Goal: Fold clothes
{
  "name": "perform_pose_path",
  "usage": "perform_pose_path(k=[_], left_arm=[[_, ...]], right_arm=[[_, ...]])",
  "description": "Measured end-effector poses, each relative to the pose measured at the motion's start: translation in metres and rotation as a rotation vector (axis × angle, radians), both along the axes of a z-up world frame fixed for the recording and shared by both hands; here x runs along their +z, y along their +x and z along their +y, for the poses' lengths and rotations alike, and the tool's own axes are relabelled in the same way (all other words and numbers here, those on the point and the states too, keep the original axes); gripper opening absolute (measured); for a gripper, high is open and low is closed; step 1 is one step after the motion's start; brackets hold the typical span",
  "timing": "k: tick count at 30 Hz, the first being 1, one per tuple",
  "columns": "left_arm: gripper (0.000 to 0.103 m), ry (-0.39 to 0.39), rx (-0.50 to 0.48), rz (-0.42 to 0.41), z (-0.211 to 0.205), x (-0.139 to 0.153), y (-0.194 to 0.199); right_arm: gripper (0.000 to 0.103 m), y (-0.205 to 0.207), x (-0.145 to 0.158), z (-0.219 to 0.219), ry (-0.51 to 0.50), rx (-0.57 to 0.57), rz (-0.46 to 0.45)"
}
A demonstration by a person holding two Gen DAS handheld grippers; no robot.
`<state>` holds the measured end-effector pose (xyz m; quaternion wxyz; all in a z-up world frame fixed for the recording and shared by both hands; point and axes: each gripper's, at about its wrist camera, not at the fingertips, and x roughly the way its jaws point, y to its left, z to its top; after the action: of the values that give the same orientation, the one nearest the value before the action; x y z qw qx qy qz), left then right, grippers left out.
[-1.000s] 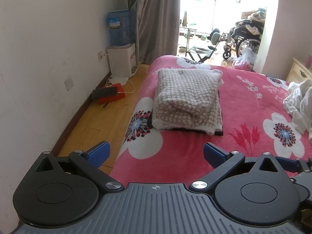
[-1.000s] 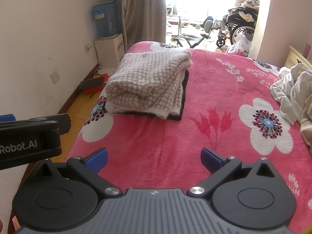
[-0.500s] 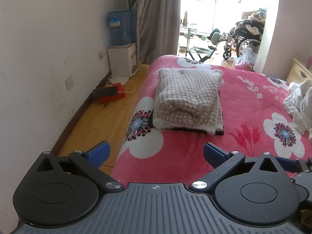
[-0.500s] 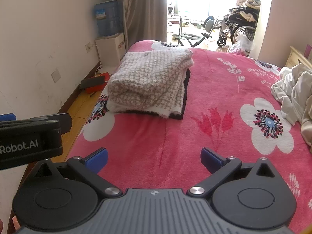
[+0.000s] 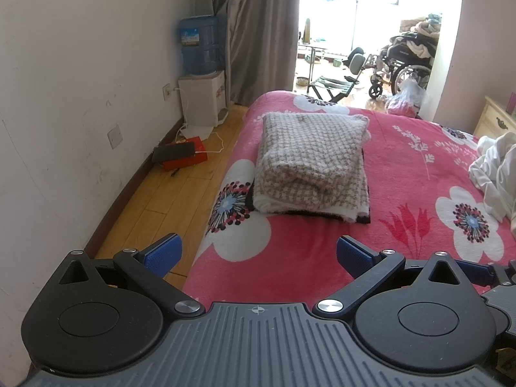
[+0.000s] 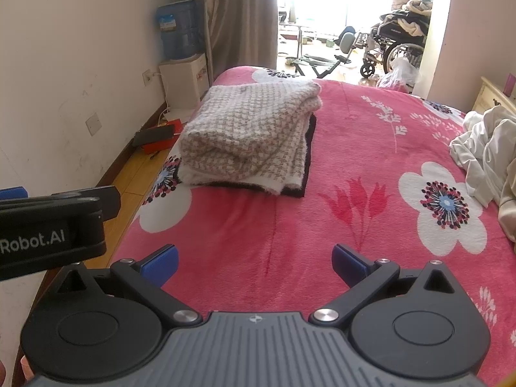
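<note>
left gripper (image 5: 258, 254): fingers spread apart, empty | right gripper (image 6: 254, 258): fingers spread apart, empty | folded houndstooth garment (image 5: 309, 164): centre frame on pink floral bed (image 5: 403, 174), near its left edge | crumpled white clothes (image 6: 487, 148): right edge of frame

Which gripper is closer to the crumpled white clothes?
Right. The right gripper has the white clothes ahead to its right; the left gripper sits farther left, near the bed's edge.

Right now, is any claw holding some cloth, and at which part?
Nothing is held. The left claw and right claw are both open above the blanket, apart from the folded pile and the white clothes.
</note>
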<state>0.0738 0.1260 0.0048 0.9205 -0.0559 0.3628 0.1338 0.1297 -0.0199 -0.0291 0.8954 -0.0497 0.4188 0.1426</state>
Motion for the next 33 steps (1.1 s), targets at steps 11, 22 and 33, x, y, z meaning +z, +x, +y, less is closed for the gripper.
perform_pose_path(k=[11,22,33], left_arm=[[0.103,0.000,0.008,-0.001,0.0022,0.0001,0.0001],[0.103,0.001,0.017,-0.008,0.0064,0.0014,0.0013],[0.103,0.001,0.020,-0.011,0.0088,0.0033,0.0014]], right_arm=[[0.103,0.0001,-0.0012,0.0012,0.004,0.002,0.005],[0.103,-0.0005,-0.0005,0.0034,-0.001,0.005,-0.002],[0.103,-0.0007,0.0018,0.0038,-0.009,0.004,-0.011]])
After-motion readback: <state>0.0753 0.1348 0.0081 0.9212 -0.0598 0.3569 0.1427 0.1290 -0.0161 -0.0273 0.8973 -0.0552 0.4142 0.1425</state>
